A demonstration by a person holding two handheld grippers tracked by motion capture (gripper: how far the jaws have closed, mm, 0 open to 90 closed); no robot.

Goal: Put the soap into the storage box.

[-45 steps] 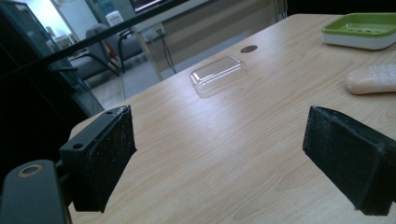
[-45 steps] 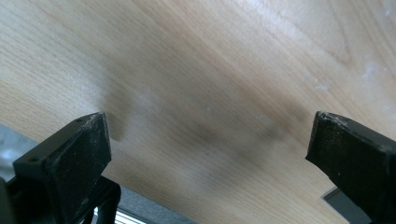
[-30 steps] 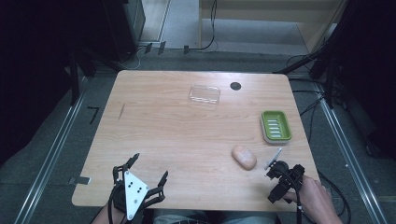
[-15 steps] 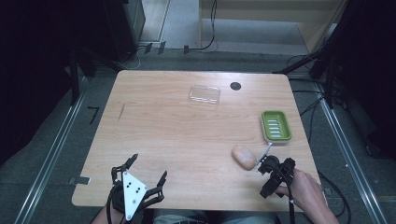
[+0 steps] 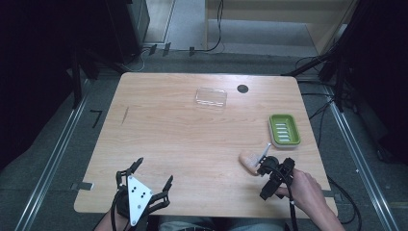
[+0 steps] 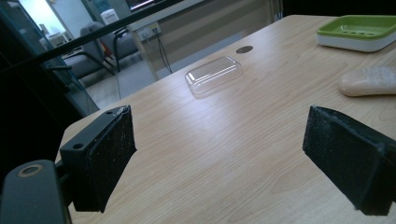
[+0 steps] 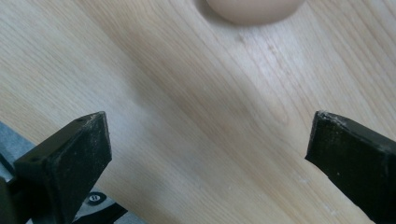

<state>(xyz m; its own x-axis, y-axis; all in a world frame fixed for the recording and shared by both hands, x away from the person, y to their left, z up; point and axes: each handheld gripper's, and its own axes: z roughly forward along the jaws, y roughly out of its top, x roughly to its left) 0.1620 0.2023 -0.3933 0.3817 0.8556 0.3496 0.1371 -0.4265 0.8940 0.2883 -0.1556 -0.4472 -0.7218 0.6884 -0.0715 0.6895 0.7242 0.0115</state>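
A peach bar of soap (image 5: 248, 160) lies on the wooden table (image 5: 183, 134), front right. My right gripper (image 5: 263, 169), held in a hand, sits just right of the soap with its jaws wide open. In the right gripper view the soap (image 7: 254, 8) lies ahead, beyond the gap between the open jaws (image 7: 208, 154). A green soap dish (image 5: 284, 129) stands behind the soap, and a clear plastic lid (image 5: 210, 97) lies farther back. My left gripper (image 5: 151, 173) rests open at the front left edge. From the left gripper (image 6: 231, 158) I see the lid (image 6: 214, 74), the dish (image 6: 359, 31) and the soap (image 6: 369, 80).
A small black disc (image 5: 243, 88) is set in the table near the far edge, right of the lid. Dark floor, metal rails and cables surround the table. Bare wood stretches across the middle and left of the table.
The right gripper has moved left from the table's front right corner up to the soap. The left gripper has stayed where it was.
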